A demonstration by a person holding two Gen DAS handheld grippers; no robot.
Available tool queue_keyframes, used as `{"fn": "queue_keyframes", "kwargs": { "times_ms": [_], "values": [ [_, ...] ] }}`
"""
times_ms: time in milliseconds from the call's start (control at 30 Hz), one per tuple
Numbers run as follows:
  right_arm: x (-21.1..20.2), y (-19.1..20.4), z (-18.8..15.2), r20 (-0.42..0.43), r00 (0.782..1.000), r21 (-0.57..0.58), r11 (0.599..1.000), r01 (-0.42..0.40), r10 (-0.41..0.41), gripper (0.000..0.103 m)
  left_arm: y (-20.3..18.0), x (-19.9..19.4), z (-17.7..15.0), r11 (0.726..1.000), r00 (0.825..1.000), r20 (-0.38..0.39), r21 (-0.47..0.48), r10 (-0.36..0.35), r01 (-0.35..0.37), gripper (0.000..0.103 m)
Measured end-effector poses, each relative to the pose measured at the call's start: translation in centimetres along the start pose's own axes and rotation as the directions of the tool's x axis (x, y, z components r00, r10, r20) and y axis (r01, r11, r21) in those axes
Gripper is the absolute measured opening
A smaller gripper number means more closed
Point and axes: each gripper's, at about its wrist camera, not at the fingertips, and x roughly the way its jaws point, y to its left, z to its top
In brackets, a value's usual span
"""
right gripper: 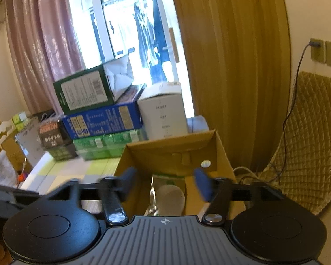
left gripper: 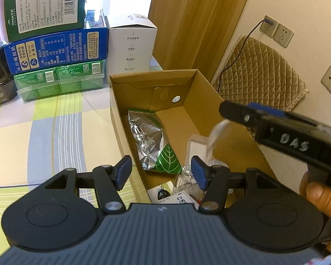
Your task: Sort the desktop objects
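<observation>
An open cardboard box (left gripper: 130, 114) sits on the checked tablecloth. Inside lie a silver foil bag with a green leaf print (left gripper: 152, 141), a clear plastic piece (left gripper: 195, 148) and small packets near the front. My left gripper (left gripper: 161, 173) hovers open over the box's near left corner, nothing between its fingers. The right gripper (left gripper: 238, 112), held in a hand (left gripper: 320, 196), is above the box's right side. A blurred white object (left gripper: 216, 137) is just under its tip. In the right wrist view the right gripper (right gripper: 166, 183) is open, with a whitish rounded object (right gripper: 171, 201) below it, inside the box (right gripper: 176, 148).
Stacked cartons, green (left gripper: 46, 6), blue (left gripper: 55, 50) and shrink-wrapped green (left gripper: 59, 81), stand at the table's back, with a white box (left gripper: 132, 44) beside them. A quilted cushion (left gripper: 260, 70) leans on the wall right of the cardboard box, under sockets with a cable (left gripper: 238, 50).
</observation>
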Motion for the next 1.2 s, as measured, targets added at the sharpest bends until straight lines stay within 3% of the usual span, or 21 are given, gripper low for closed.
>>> {"fn": "queue_keyframes", "kwargs": {
  "times_ms": [267,533,800,1000,1200],
  "values": [
    [-3.2,-0.6,-0.3,0.031,0.999,0.034,0.999,0.021,-0.022,0.066,-0.3,-2.0,-1.6,1.0,1.0,0.013,0.007,0.012,-0.012,0.08],
    [-9.1,-1.2,-2.3,0.043,0.997,0.101,0.993,0.054,-0.058,0.089,-1.3,-7.0,-4.7,1.0,0.993,0.118,-0.001,-0.003,0.004,0.102],
    [-14.0,-1.1,-5.4,-0.026,0.997,0.153,0.985,0.073,-0.07,0.101,-3.3,-11.7,-8.5,0.999,0.984,0.176,0.002,0.037,-0.038,0.102],
    [-17.0,-0.7,-7.7,-0.08,0.994,0.154,0.985,0.083,-0.071,0.101,-4.6,-13.8,-10.6,0.999,0.987,0.156,-0.029,0.047,-0.043,0.102],
    [-19.9,-0.4,-8.9,-0.088,0.991,0.148,0.983,0.108,-0.096,0.101,-5.9,-15.5,-12.2,0.995,0.987,0.129,-0.04,0.097,-0.093,0.102]
  ]
}}
